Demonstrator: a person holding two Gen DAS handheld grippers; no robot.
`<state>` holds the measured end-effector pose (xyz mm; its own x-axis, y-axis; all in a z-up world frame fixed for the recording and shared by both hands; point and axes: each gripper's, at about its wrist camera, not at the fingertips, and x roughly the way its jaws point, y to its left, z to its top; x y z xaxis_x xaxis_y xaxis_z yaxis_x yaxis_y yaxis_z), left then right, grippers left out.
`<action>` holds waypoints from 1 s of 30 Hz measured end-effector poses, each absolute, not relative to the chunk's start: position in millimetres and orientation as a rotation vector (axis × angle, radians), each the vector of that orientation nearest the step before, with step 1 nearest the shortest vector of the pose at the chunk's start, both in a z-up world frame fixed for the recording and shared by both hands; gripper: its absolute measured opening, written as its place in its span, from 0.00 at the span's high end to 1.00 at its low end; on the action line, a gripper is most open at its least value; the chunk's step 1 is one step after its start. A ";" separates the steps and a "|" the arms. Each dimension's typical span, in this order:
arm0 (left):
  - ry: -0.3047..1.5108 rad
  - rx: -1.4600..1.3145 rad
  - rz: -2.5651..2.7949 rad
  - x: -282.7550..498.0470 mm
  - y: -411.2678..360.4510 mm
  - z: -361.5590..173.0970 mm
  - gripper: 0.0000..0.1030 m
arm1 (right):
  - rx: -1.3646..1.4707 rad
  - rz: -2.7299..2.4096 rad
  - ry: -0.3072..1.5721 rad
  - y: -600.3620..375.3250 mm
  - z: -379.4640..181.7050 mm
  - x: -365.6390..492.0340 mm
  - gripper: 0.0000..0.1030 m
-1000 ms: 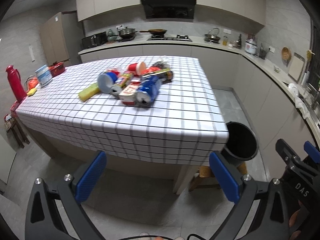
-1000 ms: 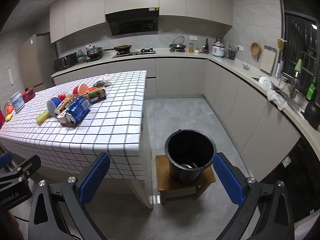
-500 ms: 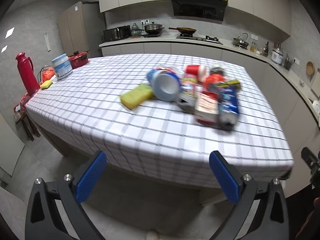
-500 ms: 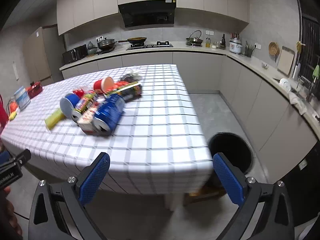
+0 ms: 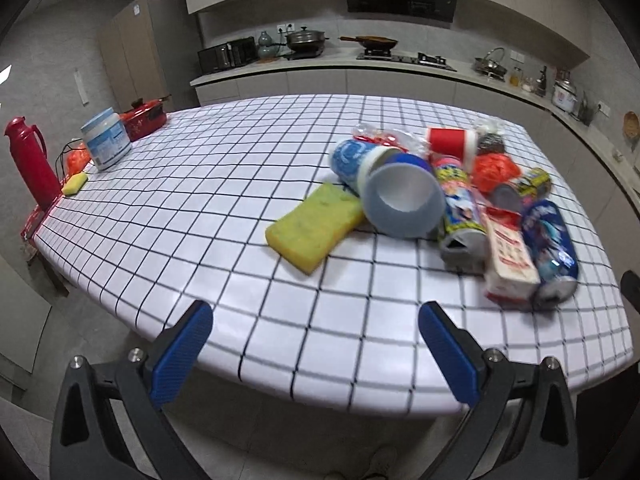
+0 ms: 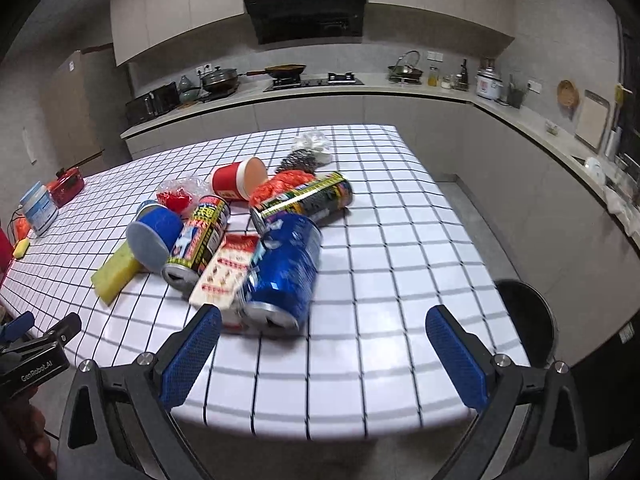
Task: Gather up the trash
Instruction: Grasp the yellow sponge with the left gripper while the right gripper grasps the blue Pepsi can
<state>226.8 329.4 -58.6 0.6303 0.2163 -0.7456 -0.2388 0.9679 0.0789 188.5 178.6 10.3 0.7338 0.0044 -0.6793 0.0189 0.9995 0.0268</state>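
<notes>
Both tools have come closer to the surface (image 5: 168, 216) than a second ago, the left tool (image 5: 316, 342) and right tool (image 6: 323, 338) wide open and empty, so the blue can (image 6: 282, 270) at 12 o'clock seems the first trash, with the black bucket (image 6: 530, 312) at 3 o'clock.

Bare tablecloth (image 5: 168, 216) left of trash pile (image 5: 452, 196)

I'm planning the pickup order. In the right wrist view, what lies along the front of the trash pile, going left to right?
Yellow sponge → blue cup lying on its side → colourful can → red and white carton → big blue can; the black bin sits past the table edge.
</notes>
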 end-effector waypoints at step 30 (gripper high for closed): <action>1.028 0.050 -0.135 340.6 388.8 -112.1 0.32 | 0.134 -0.249 0.894 215.2 -49.1 295.6 0.00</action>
<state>340.6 388.8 -112.1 0.5094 -0.0887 -0.8560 0.1358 0.9905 -0.0218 295.6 215.2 -49.1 0.5999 -0.1585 -0.7842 0.2697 0.9629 0.0118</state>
